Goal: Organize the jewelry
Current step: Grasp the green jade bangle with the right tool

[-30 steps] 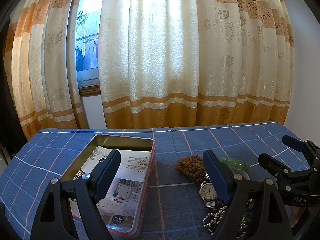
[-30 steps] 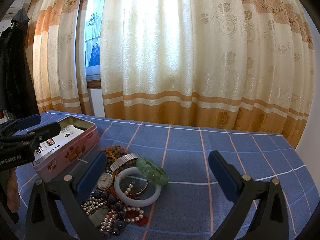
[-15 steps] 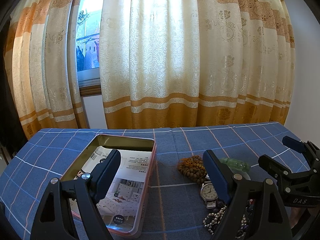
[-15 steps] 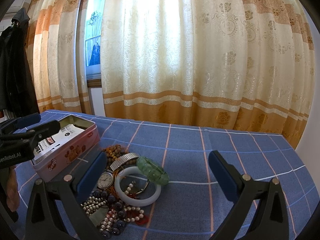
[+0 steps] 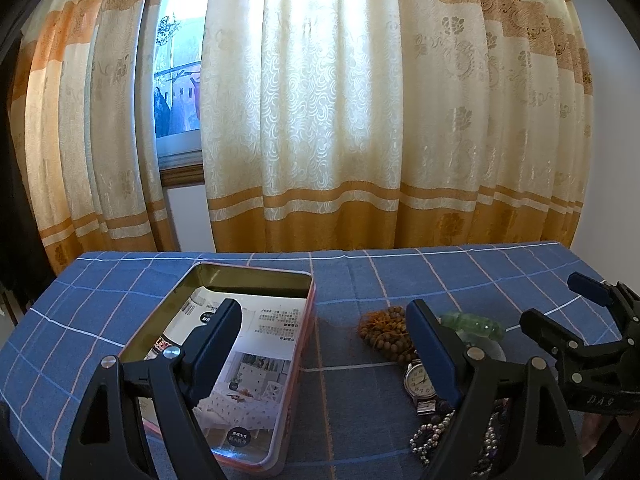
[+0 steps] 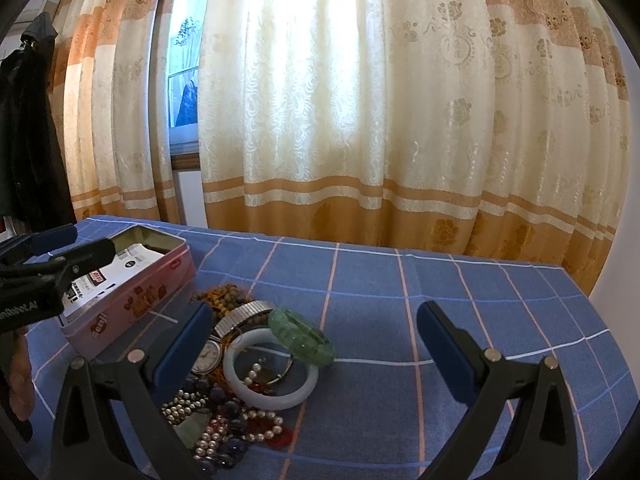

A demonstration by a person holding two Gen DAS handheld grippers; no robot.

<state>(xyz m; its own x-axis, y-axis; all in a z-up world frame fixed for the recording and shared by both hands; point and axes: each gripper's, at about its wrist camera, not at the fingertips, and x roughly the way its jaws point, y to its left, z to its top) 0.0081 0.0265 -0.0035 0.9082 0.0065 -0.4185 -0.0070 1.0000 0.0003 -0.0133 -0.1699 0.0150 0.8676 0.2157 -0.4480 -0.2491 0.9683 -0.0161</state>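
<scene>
A long curtain in cream and orange bands hangs behind the table and covers most of the window. In front of it stands a table with a blue checked cloth.

On the left part of the cloth lies an open pink metal tin (a printed paper sheet lies flat on its bottom). The left gripper hovers over the near part of the table, its jaws spread wide with nothing between them; its left finger stands over the tin, its right finger over the edge of the jewelry. The right gripper is also held above the cloth with jaws spread wide and empty; in the left wrist view it appears at the right edge.

The jewelry pile lies on the cloth just to the right of the tin, not touching it as far as I can see. In the pile a white bangle lies flat, and a green bangle leans tilted on its far rim. Behind them is a bunch of brown wooden beads, near the tin. A wristwatch with a metal stretch band lies between the beads and the white bangle. At the near side there are strings of pearls and dark blue beads, mixed together.
</scene>
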